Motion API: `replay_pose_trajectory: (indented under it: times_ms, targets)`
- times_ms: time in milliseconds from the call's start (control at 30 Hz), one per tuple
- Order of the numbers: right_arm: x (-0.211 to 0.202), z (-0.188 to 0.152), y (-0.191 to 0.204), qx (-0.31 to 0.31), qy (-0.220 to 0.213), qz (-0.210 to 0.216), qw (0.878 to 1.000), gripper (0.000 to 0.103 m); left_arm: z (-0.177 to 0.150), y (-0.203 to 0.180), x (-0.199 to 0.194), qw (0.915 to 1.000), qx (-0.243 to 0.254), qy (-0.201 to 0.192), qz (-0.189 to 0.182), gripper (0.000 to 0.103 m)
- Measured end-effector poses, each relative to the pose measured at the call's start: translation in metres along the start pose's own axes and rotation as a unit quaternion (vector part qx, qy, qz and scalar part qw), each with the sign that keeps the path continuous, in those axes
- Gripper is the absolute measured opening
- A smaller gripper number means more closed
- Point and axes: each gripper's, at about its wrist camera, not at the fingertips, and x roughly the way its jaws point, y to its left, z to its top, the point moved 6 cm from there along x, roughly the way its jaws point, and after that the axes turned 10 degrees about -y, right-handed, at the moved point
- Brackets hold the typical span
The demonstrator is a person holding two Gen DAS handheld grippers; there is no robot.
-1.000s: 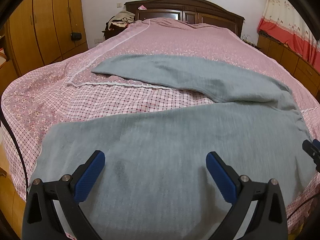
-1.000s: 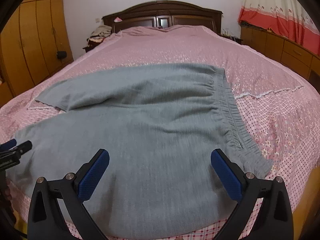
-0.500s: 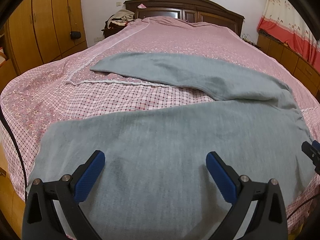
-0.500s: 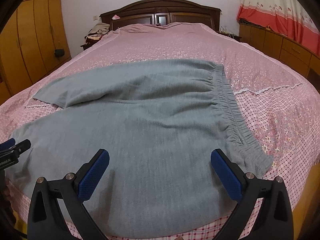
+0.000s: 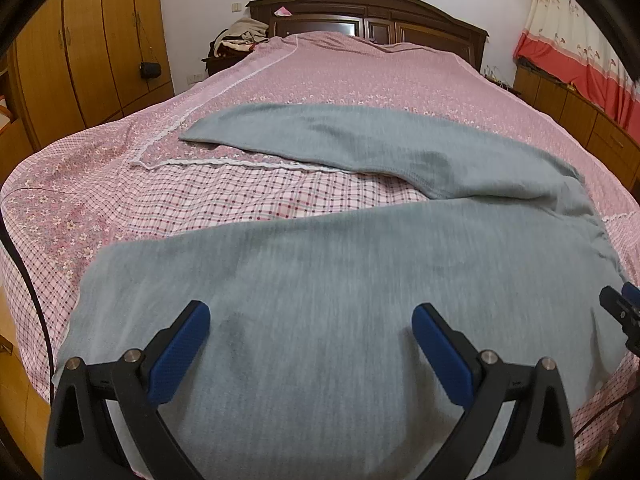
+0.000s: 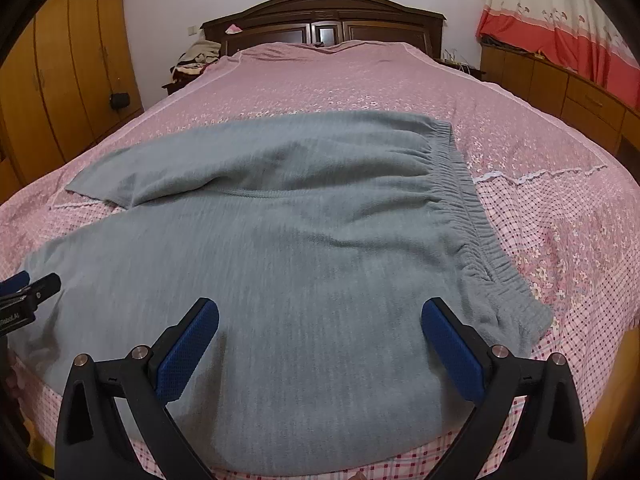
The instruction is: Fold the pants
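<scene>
Grey pants (image 5: 340,272) (image 6: 304,240) lie spread across the foot of a pink bed, waistband (image 6: 476,216) to the right and two legs running left. The near leg runs along the bed's front edge; the far leg (image 5: 320,136) angles away toward the headboard. My left gripper (image 5: 310,336) hangs open over the near leg with nothing between its blue pads. Nearer the waistband, my right gripper (image 6: 320,332) stands open above the seat of the pants, also holding nothing. Each gripper shows at the edge of the other's view: the right one (image 5: 620,312), the left one (image 6: 28,288).
The pink floral and checked bedspread (image 5: 200,204) covers the bed. A dark wooden headboard (image 6: 324,20) stands at the far end with a clothes pile (image 5: 240,38) at its left. Wooden wardrobes (image 5: 80,52) line the left, low cabinets (image 6: 580,92) and red curtains the right.
Both views have risen and drawn back slightly, so the pants sit a little lower and farther in frame. The pants lie as before and both grippers stay open.
</scene>
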Motion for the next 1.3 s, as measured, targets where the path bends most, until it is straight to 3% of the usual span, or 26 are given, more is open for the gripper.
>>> replay_pose_trajectory:
  times_ms: [500, 933, 1300]
  targets:
    - [0.001, 0.006, -0.002, 0.005, 0.008, -0.002, 1.0, 0.103, 0.012, -0.009, 0.003, 0.9997, 0.021, 0.008, -0.005, 0.103]
    - [0.013, 0.046, -0.019, -0.001, 0.006, -0.01, 1.0, 0.103, 0.068, -0.034, 0.023, 0.9979, 0.061, 0.003, -0.023, 0.103]
    - [0.036, 0.084, -0.039, -0.031, 0.015, -0.025, 0.999, 0.103, 0.12, -0.052, 0.071, 0.9932, 0.111, 0.011, -0.035, 0.103]
